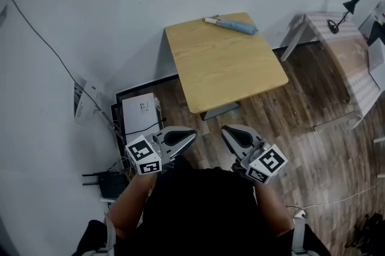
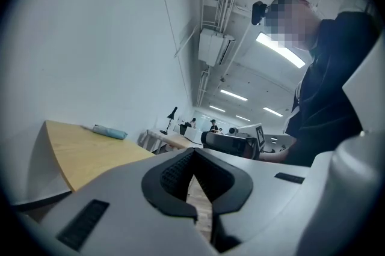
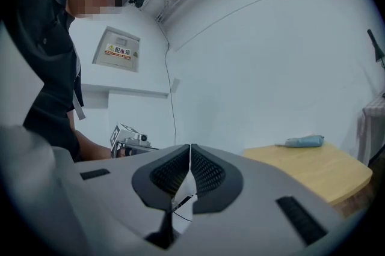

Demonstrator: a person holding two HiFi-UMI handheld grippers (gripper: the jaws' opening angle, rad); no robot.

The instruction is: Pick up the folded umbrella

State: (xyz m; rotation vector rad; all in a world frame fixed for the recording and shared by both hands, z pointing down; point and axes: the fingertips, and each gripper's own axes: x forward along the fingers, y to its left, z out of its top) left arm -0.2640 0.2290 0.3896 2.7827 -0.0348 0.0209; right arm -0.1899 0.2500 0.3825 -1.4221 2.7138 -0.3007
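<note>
Early in the task, at the approach step, judging by the gap to the target. Holding both tools close to the body, just before the near corner of the table [image 1: 240,77]: left gripper [image 1: 180,137] with jaws together and empty, right gripper [image 1: 234,136] the same, pressed shut on nothing. As for the folded umbrella [image 1: 231,24]: lying flat along the far edge of the table, near its far right corner, well apart from both grippers. Next, probably: reach across the bare tabletop, open one pair of jaws wide, come down around the middle of the bundle, then close. Nothing on the tabletop in the way. Beside the table, a white box [image 1: 139,110] on the floor at left and a second table [image 1: 337,47] with a desk lamp [image 1: 346,11] at right, both away from the path.
</note>
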